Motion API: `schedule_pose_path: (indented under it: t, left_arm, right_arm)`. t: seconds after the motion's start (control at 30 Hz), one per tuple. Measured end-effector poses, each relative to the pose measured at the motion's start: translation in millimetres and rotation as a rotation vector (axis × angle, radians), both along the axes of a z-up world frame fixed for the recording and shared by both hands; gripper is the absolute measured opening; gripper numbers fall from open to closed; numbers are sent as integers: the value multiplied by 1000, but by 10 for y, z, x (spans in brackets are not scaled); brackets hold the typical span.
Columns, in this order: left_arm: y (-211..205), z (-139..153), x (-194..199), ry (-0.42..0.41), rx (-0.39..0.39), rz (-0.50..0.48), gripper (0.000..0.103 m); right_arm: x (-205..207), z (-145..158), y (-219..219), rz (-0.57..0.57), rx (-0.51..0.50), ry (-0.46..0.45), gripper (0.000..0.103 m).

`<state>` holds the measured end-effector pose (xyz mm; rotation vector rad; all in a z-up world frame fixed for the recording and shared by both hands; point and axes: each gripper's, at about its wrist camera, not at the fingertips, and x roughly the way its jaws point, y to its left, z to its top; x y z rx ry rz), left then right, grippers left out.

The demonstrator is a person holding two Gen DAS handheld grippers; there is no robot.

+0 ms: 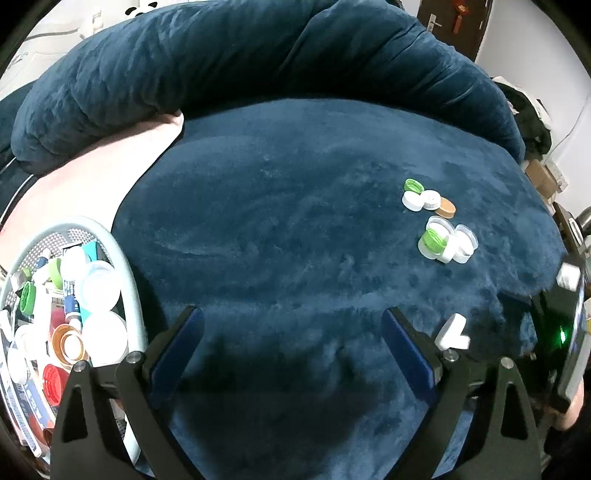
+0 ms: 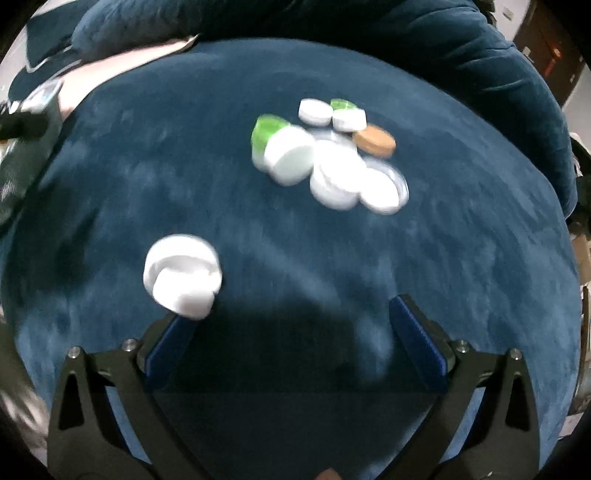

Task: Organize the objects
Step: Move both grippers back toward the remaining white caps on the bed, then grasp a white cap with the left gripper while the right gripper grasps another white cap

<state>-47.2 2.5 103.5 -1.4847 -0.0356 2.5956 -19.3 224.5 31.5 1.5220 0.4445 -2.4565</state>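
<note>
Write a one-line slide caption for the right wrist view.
Open right gripper above blue plush fabric, a lone white cap near its left finger, a cluster of bottle caps beyond.

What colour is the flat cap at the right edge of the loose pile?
Tan-brown cap; the left wrist view shows it sharpest.

White, green and tan caps (image 2: 332, 155) lie clustered on the blue cushion (image 2: 184, 166); one white cap (image 2: 183, 275) lies apart, blurred.

Home: plush blue sofa (image 1: 295, 221), door (image 1: 443, 26)
</note>
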Motion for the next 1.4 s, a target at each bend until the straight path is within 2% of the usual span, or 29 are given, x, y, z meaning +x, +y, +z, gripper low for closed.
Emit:
schedule_pose_path:
  t: [0.2,0.43,0.6,0.83,0.87,0.93,0.97,1.03,1.07,1.1,1.2,1.33,1.4]
  left_arm:
    - [13,-1,11,-3,10,-1,97]
    - [7,-20,40,-5,-3,-8,97]
    - [-67,-56,29,-15,2,16,97]
    - [-64,-65,27,-15,2,3,97]
    - [-53,-65,26,-15,2,-1,97]
    - [-50,-72,35,-15,2,-8,97]
    - [-34,-78,35,-17,0,-9,97]
    - [-24,-94,33,-22,-2,-8,97]
    - [-24,-106,34,-27,-2,-9,98]
    - [-14,-112,36,-29,-2,-9,97]
    - [37,-137,48,-32,-1,-22,97]
    - [223,-210,81,-40,13,-68,97]
    - [408,-256,114,-46,25,-121,97]
  right_arm:
    - [116,106,112,-30,-51,6,103]
    - [50,277,78,-16,-229,7,103]
    - [2,236,-21,-32,-188,13,103]
    - [-65,201,-75,-29,-221,-4,100]
    - [-71,188,-81,-29,-219,-8,97]
    - [-95,145,-120,-18,-201,-20,79]
    - [-99,121,-137,-13,-190,-27,74]
    - [-113,72,-162,1,-177,-43,53]
    - [-114,60,-174,11,-169,-44,46]
    - [-109,59,-172,20,-169,-44,31]
    - [-74,122,-90,3,-198,-33,31]
    - [-28,309,204,-101,-235,6,31]
    - [-26,390,409,-171,-253,16,31]
